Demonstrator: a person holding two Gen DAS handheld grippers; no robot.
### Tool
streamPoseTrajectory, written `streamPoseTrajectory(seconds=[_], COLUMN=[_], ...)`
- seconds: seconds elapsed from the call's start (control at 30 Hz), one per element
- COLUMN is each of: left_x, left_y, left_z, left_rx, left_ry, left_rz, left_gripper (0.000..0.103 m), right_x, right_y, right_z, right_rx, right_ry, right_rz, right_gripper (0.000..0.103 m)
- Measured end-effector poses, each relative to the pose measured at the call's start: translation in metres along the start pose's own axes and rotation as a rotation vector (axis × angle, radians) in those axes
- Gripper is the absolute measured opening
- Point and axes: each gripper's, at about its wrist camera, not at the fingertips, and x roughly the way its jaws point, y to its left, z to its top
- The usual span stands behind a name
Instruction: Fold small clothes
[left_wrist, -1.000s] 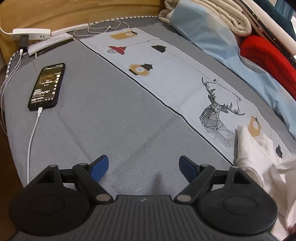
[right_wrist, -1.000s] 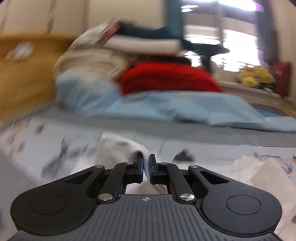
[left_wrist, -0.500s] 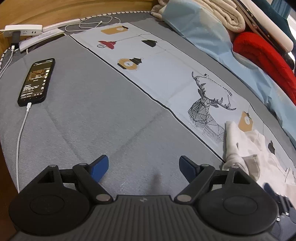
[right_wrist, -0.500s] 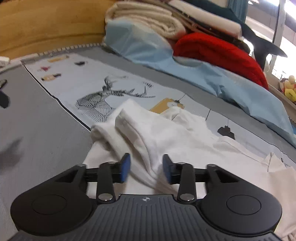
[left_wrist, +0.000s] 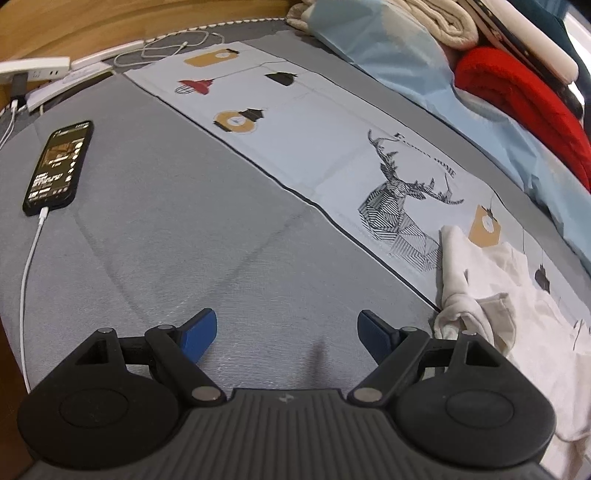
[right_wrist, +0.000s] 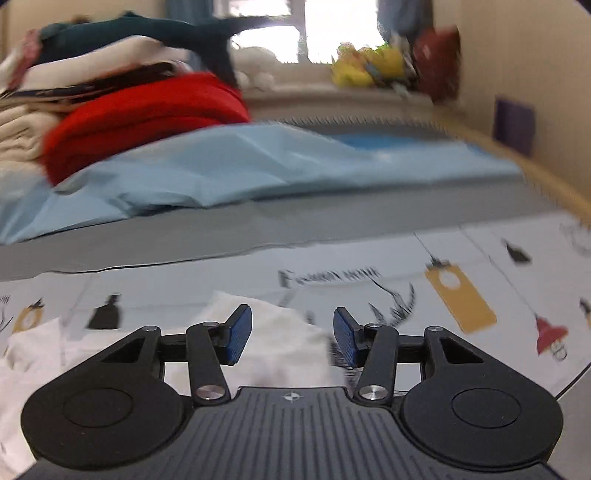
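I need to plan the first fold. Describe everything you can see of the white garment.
The white garment is soft, thin off-white fabric, lying crumpled and unfolded on the bed, partly on the printed sheet panel beside the deer drawing and partly on the grey cover. One edge is rolled into a thick bunch nearest the left gripper. Nothing grips it; the right gripper's open jaws hover over a raised fold.

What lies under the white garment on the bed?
The white garment lies on the pale printed strip of the bed cover, covering part of the deer print. Anything else beneath it is hidden.
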Motion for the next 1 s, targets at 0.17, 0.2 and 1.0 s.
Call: streamPoseTrajectory(seconds=[0.17,0.2,1.0], left_x=[0.006,0.007,0.018], left_y=[-0.014,-0.016,-0.052], left_z=[-0.002,-0.002,-0.01], left_rx=[0.012,0.013,0.098], left_ry=[0.006,0.008,0.015], left_rz=[0.017,0.017,0.039], left_gripper=[0.087,0.087,0.087], right_x=[0.035,0.04,0.064], right_y=[-0.024,-0.022,-0.089], right_z=[-0.001,-0.001,-0.01], right_rx=[0.081,0.098,0.3], right_ry=[0.122,0.13,0.174], right_rz=[0.028,0.049,0.058], right_gripper=[0.051,0.051,0.029])
